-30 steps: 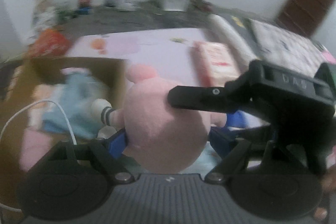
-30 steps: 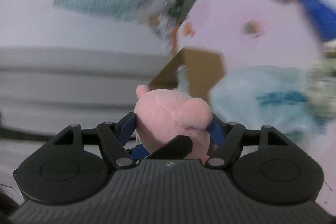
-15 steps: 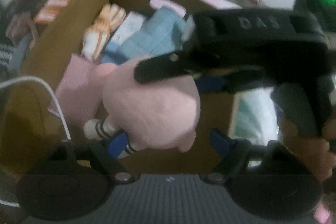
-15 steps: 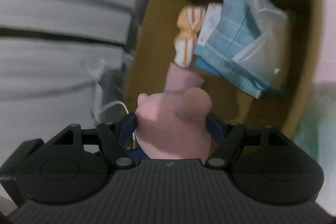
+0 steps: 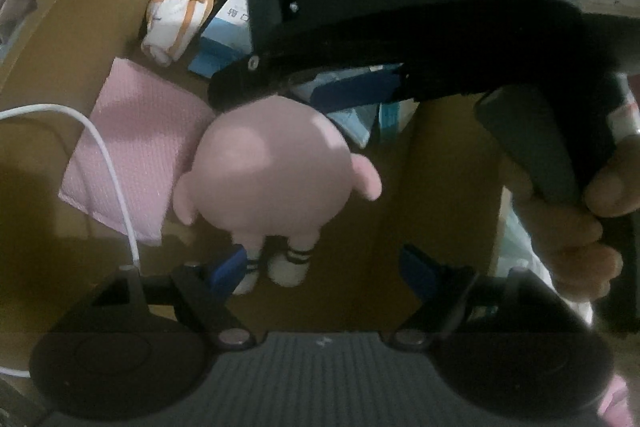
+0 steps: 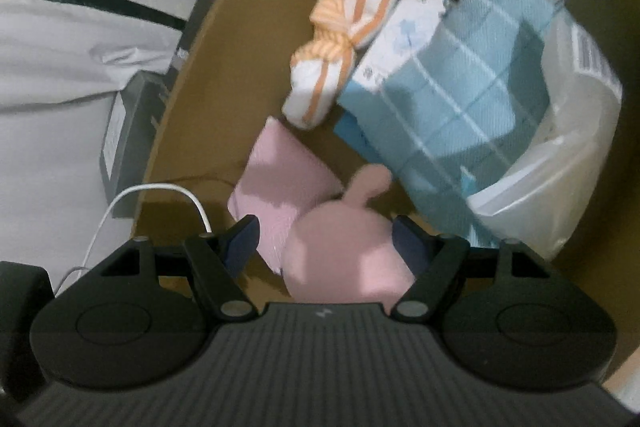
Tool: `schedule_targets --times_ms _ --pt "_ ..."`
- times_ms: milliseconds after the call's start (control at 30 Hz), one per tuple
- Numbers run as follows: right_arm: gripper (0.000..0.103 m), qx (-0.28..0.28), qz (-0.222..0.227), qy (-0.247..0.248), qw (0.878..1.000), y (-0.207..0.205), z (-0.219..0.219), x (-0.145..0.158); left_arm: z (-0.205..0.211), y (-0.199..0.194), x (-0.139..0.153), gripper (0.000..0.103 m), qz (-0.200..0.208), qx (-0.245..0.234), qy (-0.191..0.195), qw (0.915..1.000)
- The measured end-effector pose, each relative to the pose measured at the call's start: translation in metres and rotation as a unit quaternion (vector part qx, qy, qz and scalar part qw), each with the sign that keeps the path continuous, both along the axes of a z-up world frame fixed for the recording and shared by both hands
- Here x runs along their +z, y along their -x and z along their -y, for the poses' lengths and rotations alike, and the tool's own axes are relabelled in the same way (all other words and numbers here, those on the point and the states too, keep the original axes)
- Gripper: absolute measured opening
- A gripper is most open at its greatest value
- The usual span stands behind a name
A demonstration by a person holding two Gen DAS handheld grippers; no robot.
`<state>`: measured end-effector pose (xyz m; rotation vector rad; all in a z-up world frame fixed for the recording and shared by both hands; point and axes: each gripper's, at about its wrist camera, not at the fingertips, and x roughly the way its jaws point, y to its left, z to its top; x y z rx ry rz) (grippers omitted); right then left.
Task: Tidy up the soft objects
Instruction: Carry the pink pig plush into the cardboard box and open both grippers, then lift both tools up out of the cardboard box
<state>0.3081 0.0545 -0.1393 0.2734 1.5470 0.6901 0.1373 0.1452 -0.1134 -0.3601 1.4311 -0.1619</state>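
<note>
Right wrist: your right gripper [image 6: 325, 243] clamps the pink plush [image 6: 344, 259] over the cardboard box [image 6: 208, 75]. Your left gripper [image 5: 324, 267] is spread, empty.

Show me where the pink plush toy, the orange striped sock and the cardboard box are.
pink plush toy [image 5: 272, 167], left wrist view, round body.
orange striped sock [image 6: 340, 51], right wrist view, knotted middle.
cardboard box [image 6: 224, 67], right wrist view, inner wall.

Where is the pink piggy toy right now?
The pink plush pig hangs inside the cardboard box, held between the right gripper fingers, just beside the folded pink cloth.
</note>
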Motion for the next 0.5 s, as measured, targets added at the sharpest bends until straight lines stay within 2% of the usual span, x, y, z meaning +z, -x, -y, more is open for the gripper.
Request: schedule_targets --times_ms 300,500 --pt "0.074 -0.070 0.041 -0.050 0.995 -0.004 0.024 0.019 0.010 -0.002 0.002 0.084 0.011 -0.018 -0.033 0.9992" --pt "0.074 -0.151 0.061 -0.095 0.982 0.004 0.061 0.042 0.013 0.002 0.018 0.084 0.035 -0.031 -0.040 0.9981"
